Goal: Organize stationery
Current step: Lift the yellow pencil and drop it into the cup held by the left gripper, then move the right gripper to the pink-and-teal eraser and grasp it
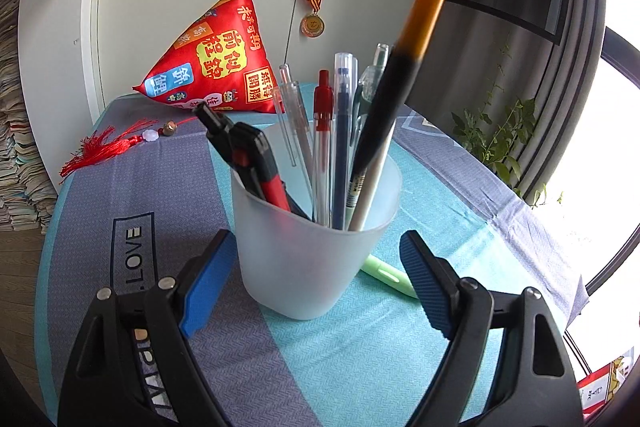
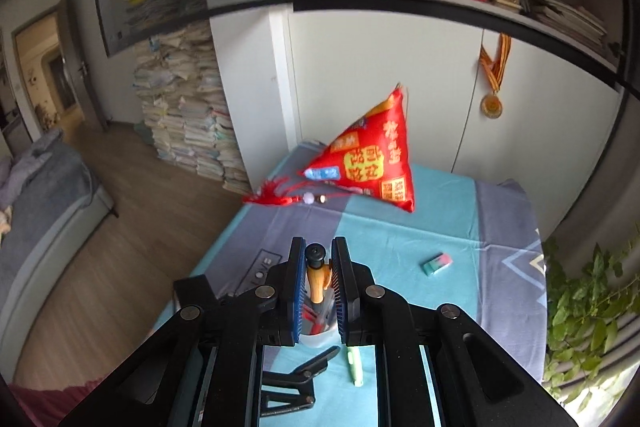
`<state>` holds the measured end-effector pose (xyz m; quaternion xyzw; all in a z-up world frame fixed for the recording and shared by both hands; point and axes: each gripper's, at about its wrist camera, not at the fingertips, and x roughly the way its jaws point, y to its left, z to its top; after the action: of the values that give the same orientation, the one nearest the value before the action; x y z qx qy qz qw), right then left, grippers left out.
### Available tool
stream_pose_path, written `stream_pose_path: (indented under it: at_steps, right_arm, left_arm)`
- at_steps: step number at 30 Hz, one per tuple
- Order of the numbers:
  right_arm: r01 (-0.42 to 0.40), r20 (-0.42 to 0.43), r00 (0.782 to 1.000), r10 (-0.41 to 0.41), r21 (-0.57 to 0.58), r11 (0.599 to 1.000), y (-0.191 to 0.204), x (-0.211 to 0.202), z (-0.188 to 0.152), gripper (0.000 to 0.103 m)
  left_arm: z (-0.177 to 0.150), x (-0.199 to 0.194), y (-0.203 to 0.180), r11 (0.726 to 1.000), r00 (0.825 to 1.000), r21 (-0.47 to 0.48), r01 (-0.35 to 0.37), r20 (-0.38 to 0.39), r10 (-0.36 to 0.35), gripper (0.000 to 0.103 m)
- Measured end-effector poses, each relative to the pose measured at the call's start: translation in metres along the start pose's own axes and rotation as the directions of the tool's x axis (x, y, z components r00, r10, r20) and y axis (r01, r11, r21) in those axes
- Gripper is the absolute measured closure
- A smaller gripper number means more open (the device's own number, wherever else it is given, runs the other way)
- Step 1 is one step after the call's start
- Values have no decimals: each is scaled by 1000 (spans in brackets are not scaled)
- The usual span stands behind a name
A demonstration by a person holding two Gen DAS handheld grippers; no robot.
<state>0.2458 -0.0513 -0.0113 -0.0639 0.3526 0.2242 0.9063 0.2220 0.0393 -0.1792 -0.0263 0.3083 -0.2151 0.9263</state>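
A frosted plastic cup (image 1: 308, 259) stands on the table and holds several pens and a red-and-black tool (image 1: 256, 163). My left gripper (image 1: 316, 267) is open, its blue pads on either side of the cup. My right gripper (image 2: 317, 267) is shut on an orange-and-black pen (image 2: 316, 279), held upright over the cup (image 2: 318, 337). In the left wrist view that pen (image 1: 404, 75) comes down from the top with its black tip inside the cup. A green pen (image 1: 390, 275) lies on the cloth right of the cup; it also shows in the right wrist view (image 2: 355, 367).
A red triangular cushion (image 1: 212, 63) with a red tassel (image 1: 104, 147) sits at the table's far side. A green-and-pink eraser (image 2: 437, 263) lies on the blue cloth. White cupboards and bookshelves stand behind. A leafy plant (image 2: 588, 311) is at the right edge.
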Motion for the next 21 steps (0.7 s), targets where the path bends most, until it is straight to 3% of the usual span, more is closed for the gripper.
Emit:
stream_pose_path:
  at_steps: [9,17,21]
  right_arm:
    - [6,-152,988,4,65,998,-16,49,-24,89]
    - [2,-90,996,7,106,994,-35,25,-25,89]
    - [65,-80,995,-52,160,985,-59,25,-23,89]
  left_arm:
    - [0,0,0,1000,1000,0,0,0,0,20]
    - [0,0,0,1000,1000,0,0,0,0,20]
    - [0,0,0,1000,1000,1,0,1,0,20]
